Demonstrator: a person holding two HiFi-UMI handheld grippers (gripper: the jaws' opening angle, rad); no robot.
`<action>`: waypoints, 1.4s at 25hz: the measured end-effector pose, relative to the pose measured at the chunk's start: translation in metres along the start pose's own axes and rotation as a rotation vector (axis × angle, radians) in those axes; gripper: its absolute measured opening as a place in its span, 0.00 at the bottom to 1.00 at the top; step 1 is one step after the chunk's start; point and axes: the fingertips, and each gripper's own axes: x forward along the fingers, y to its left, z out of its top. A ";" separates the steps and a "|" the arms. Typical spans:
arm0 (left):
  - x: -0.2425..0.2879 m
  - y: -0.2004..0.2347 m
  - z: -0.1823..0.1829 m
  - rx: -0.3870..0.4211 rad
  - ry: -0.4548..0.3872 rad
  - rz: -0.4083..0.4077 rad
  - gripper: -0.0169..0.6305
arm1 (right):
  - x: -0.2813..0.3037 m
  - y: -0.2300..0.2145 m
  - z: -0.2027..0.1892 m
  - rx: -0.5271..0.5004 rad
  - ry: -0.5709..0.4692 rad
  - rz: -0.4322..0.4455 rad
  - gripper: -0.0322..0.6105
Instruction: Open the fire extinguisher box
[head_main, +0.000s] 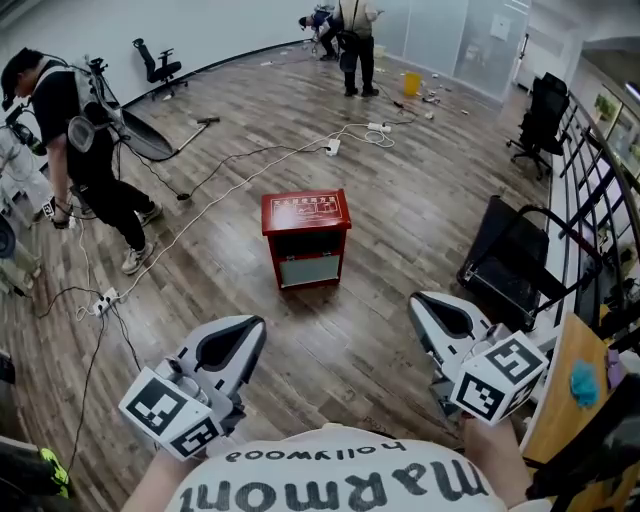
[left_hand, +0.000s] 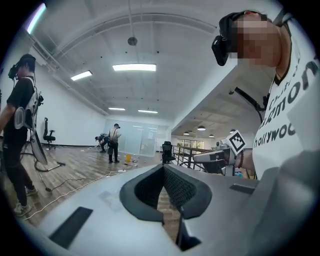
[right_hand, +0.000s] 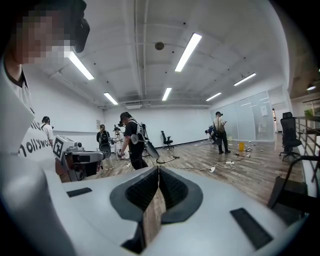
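Note:
The red fire extinguisher box stands on the wooden floor in the middle of the head view, its door facing me and closed. Both grippers are held low in front of me, well short of the box. My left gripper is at the lower left and my right gripper at the lower right. In the left gripper view the left gripper has its jaws together with nothing between them. The right gripper looks the same in its own view. The box shows in neither gripper view.
White cables and a power strip lie on the floor beyond the box. A person in black stands at the left, another person far back. A black folded frame and a railing line the right side.

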 end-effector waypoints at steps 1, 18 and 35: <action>0.005 0.000 0.001 -0.014 -0.020 0.000 0.03 | 0.001 -0.005 0.000 -0.004 0.000 0.005 0.06; 0.052 0.016 -0.018 -0.062 0.022 0.080 0.04 | 0.031 -0.049 -0.005 -0.014 0.031 0.087 0.06; 0.055 0.064 -0.043 -0.113 0.098 0.153 0.03 | 0.070 -0.058 -0.039 0.029 0.138 0.102 0.07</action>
